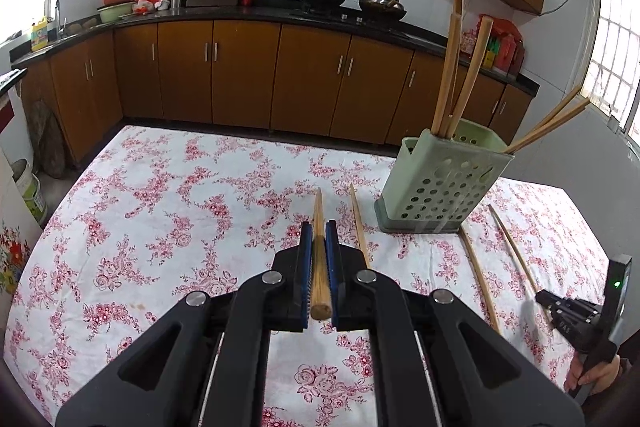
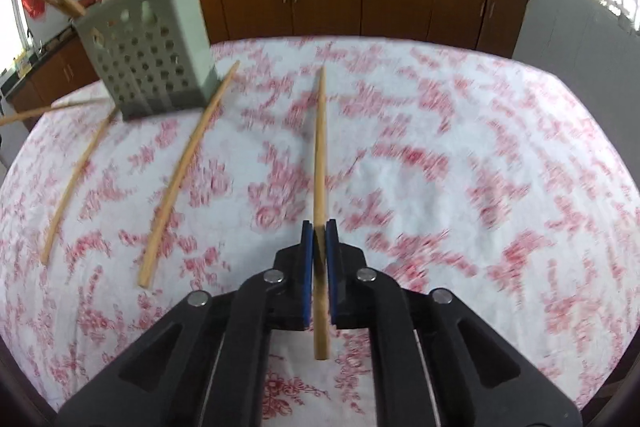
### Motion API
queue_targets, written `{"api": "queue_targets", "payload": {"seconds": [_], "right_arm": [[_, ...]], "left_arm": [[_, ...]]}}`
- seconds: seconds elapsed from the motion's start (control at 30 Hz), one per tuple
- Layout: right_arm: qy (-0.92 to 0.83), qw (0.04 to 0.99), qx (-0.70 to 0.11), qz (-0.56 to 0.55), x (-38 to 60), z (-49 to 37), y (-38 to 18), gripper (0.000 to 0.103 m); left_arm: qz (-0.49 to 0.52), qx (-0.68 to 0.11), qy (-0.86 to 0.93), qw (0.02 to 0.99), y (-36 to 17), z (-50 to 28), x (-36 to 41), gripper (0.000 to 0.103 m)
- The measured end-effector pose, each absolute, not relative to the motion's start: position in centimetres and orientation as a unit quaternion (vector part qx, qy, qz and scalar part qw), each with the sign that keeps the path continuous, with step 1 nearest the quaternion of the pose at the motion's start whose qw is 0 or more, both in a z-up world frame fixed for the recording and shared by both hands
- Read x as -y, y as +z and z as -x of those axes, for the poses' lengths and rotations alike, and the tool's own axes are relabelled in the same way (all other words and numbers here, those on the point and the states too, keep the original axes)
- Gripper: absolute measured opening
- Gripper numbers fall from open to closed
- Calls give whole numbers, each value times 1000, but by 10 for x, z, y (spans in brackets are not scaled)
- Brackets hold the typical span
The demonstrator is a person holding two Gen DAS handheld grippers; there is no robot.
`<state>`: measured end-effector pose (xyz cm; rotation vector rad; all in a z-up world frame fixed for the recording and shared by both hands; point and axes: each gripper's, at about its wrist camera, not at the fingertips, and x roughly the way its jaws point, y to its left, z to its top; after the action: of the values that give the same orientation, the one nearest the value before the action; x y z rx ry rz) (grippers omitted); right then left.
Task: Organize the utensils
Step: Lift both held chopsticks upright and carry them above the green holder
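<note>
The chopstick (image 1: 319, 247) in the left gripper (image 1: 319, 231) is lying lengthwise between the blue pads, its thin tip pointing away over the table toward the cupboards and its thick butt end sitting back between the jaws. The left jaws are standing narrow, pressing on that stick from both sides.

The right gripper (image 2: 319, 229) is likewise clamping a second chopstick (image 2: 320, 187), jaws narrow; its long axis is running straight ahead along the fingers, tip pointing away and downward to the cloth, butt end sticking out behind the pads. Whether the tip is touching the cloth cannot be told, as this view is blurring.

The green holder (image 1: 440, 183), perforated, is standing upright on the flowered tablecloth (image 1: 160, 207), ahead and to the right of the left gripper. Several chopsticks are standing in it, some upright, some leaning outward. Loose chopsticks are lying on the cloth: one (image 1: 360, 223) just beside the left gripper, two more (image 1: 480, 283) near the holder's base.
</note>
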<state>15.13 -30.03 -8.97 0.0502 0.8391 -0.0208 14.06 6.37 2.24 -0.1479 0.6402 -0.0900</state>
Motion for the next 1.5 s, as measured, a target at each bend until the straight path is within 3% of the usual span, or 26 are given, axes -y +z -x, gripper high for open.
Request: {"api": "queue_targets", "payload": {"seconds": [0.5,0.97,1.5], "right_arm": [[-20,970,-232,-73,331,-140,30,8],[-19,974,-212,-75,329,-145,47,7],[150,968,-165,-111,301,-118,160,7]], "left_arm": [[57,-260,-47,963,63,-133,-59,7],[50,-246,-47,967,75,-137,-57,7],[41,-190,-135,972,152,-105,-23,7]]}}
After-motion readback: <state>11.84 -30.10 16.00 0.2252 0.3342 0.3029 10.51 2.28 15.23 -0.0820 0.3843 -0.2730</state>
